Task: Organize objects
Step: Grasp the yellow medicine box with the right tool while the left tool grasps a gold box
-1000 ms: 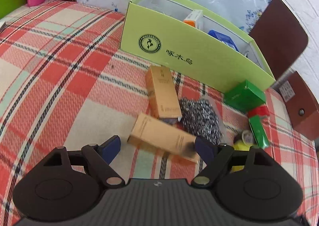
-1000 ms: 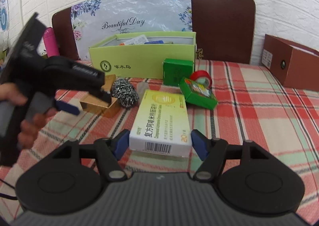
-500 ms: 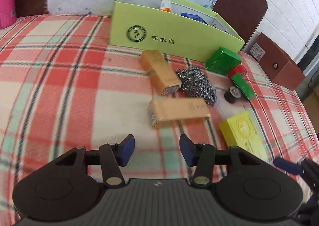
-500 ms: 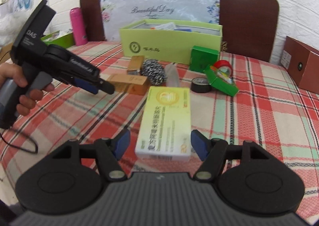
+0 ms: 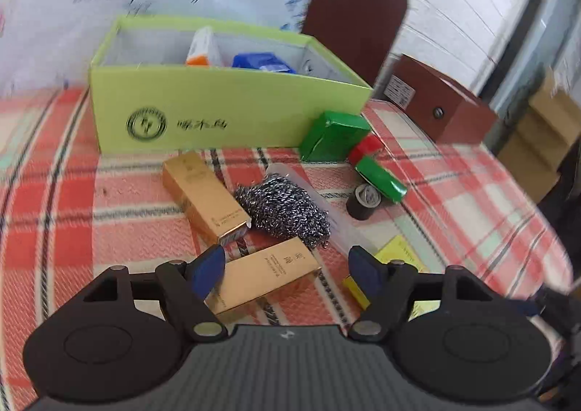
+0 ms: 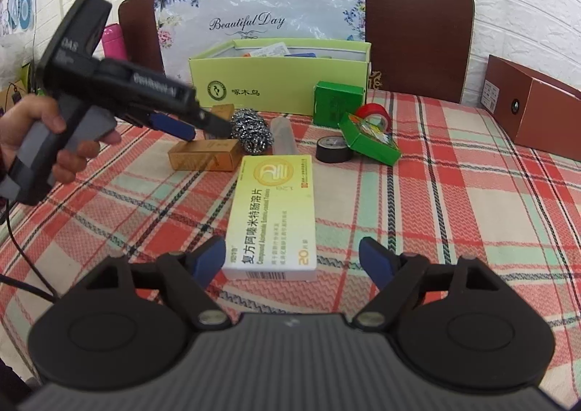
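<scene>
A yellow medicine box (image 6: 272,211) lies flat on the checked tablecloth between the fingers of my right gripper (image 6: 292,258). Its jaws are opening, and a gap shows on both sides of the box. My left gripper (image 5: 287,271) hovers low over a gold carton (image 5: 268,273), with the carton's near end between its opening jaws and no pad pressing on it. In the right wrist view a hand holds the left gripper (image 6: 198,127) just above that gold carton (image 6: 203,157). A lime-green open box (image 5: 225,113) with a few items inside stands behind.
A second gold carton (image 5: 203,200) lies against a steel scourer (image 5: 287,207). Right of them are a clear tube (image 6: 283,133), black tape (image 6: 332,149), red tape (image 6: 374,113) and two green boxes (image 6: 337,102) (image 6: 370,138). A brown box (image 6: 533,113) stands far right, a pink bottle (image 6: 113,42) far left.
The left gripper narrowed, then widened again and came in low over the near gold carton while rolling. The right gripper's jaws spread away from the yellow box.
</scene>
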{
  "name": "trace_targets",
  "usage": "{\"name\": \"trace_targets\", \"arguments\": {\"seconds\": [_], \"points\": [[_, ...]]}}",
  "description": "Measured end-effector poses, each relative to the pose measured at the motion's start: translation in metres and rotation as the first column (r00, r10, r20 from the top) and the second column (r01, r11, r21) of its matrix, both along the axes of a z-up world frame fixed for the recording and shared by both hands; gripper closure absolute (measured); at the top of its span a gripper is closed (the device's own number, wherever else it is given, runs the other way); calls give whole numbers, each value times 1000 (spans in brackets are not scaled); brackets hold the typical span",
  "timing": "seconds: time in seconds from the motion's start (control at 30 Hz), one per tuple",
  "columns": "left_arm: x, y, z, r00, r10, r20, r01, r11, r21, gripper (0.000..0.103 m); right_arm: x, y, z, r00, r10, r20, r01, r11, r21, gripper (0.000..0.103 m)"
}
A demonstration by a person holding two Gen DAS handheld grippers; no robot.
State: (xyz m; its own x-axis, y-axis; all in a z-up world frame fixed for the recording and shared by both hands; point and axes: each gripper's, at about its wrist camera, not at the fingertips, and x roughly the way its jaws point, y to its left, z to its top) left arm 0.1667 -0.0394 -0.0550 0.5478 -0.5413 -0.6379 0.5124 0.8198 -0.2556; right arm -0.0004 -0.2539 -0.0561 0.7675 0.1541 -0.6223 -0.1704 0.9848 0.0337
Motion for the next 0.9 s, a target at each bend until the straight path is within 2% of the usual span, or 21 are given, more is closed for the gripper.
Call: {"name": "trace_targets", "arguments": {"seconds": [0.07, 0.1, 0.17, 0.2, 0.27, 0.33, 0.4, 0.5, 0.53, 0.57, 0.63, 0.7, 0.83, 0.87, 0.9], "points": [[-16, -3, 0, 999, -45, 15, 44, 999, 19, 31, 1, 0, -2, 1000, 3, -5, -3, 1000, 6, 19], [-25, -4, 0, 998, -66, 9, 66, 998, 20, 38, 3, 1, -3, 1000, 9, -10, -8, 1000, 9, 19], [-36, -4, -2, 994, -95, -54, 95, 995, -1, 52, 8, 6, -7, 999, 24, -22, -24, 1000, 8, 19], [-39, -4, -3, 994, -86, -67, 86, 996, -8, 52, 11, 10, -9, 999, 33, -26, -33, 999, 5, 19], [-41, -4, -1, 999, -38, -8, 38, 999, 8, 50, 17, 18, -14, 998, 46, -35, -47, 999, -9, 19], [-34, -3, 6, 997, 26, 76, -29, 998, 48, 41, 19, 26, -17, 998, 56, -40, -58, 998, -38, 18], [-22, 0, 9, 993, 37, 114, -45, 997, 63, 32, 18, 30, -18, 997, 63, -34, -64, 997, -41, 18], [-1, 0, -3, 999, 21, 40, -25, 995, 96, 31, 17, 29, -18, 998, 57, -37, -58, 998, -13, 17], [-2, -1, -5, 998, 23, 62, -30, 994, 107, 31, 17, 29, -18, 998, 55, -42, -55, 998, -10, 17], [-3, -3, -9, 999, 17, 47, -22, 992, 125, 31, 18, 29, -19, 997, 54, -47, -55, 998, -9, 17], [-7, -4, -19, 999, 46, -26, -42, 987, 153, 55, 18, 28, -19, 997, 54, -55, -54, 998, -9, 17], [-21, 0, -20, 996, 82, -19, -79, 988, 133, 65, 16, 28, -20, 996, 62, -61, -63, 998, -17, 20], [-37, 0, -15, 995, 74, -70, -69, 994, 79, 68, 17, 27, -21, 995, 71, -77, -72, 997, -11, 20], [-38, -3, -13, 994, 84, -65, -78, 994, 81, 67, 19, 26, -21, 995, 64, -80, -65, 998, -7, 20], [-37, -8, -12, 994, 91, -53, -86, 992, 92, 62, 23, 26, -21, 995, 52, -85, -53, 999, -7, 20]]}}
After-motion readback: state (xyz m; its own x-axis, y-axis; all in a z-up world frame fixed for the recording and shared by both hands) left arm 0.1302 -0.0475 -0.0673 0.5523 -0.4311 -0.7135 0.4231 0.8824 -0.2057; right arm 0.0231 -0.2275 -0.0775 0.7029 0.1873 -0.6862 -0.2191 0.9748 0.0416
